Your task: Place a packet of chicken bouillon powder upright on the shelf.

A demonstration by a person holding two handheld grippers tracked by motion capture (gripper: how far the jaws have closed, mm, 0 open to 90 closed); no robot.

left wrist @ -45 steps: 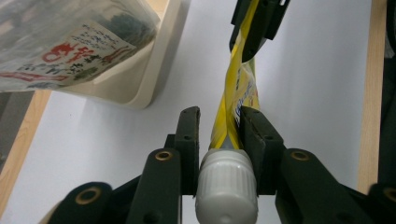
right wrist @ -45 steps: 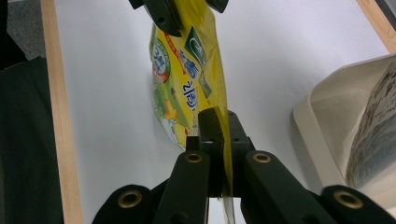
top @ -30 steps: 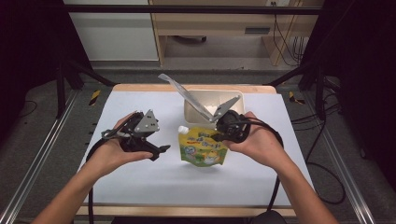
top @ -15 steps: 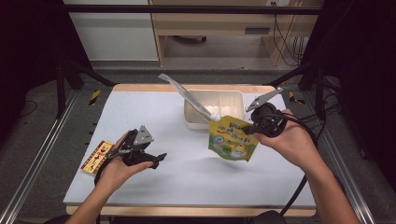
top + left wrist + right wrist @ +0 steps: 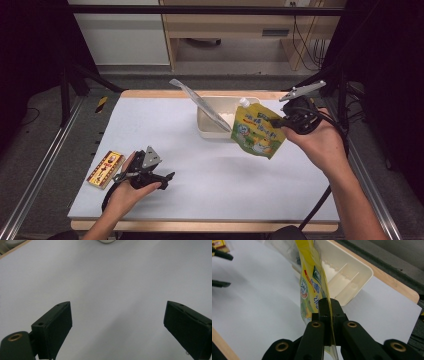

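White table (image 5: 240, 170) w/ wood edge: cream bin (image 5: 216, 131) at back, small box (image 5: 105, 169) front-left.

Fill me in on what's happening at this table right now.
A person works with a gripper in each hand. The right gripper is clamped on the edge of a yellow-green spouted pouch, holding it in the air beside the cream plastic bin at the back of the white table. The left gripper sits low near the front with its jaws wide apart and nothing between them. A small yellow-red packet lies just left of it.
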